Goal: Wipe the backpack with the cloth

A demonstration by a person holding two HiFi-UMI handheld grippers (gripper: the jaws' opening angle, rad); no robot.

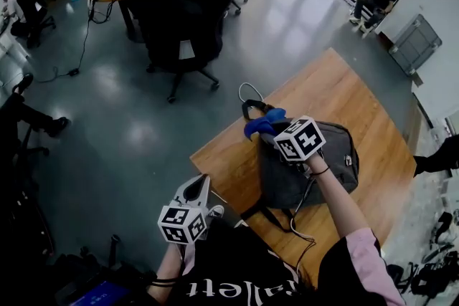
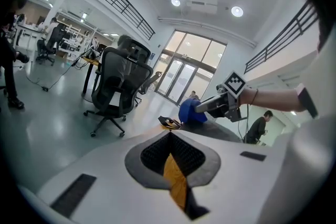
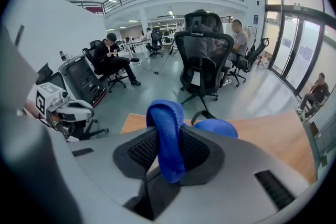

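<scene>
Head view looks steeply down; gripper views share the office chair (image 3: 203, 55).

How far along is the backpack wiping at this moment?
Done: the cloth is clamped in the right hand-held gripper. In hand: it sits at the top end of the backpack. Left: whether the grey body is wiped cannot be told. The left hand-held gripper is shut, empty, off the table.

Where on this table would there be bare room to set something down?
The table is bare beyond the backpack, toward its far end, and at its left corner. Crowded: the backpack's top, where the right gripper holds the cloth.
</scene>
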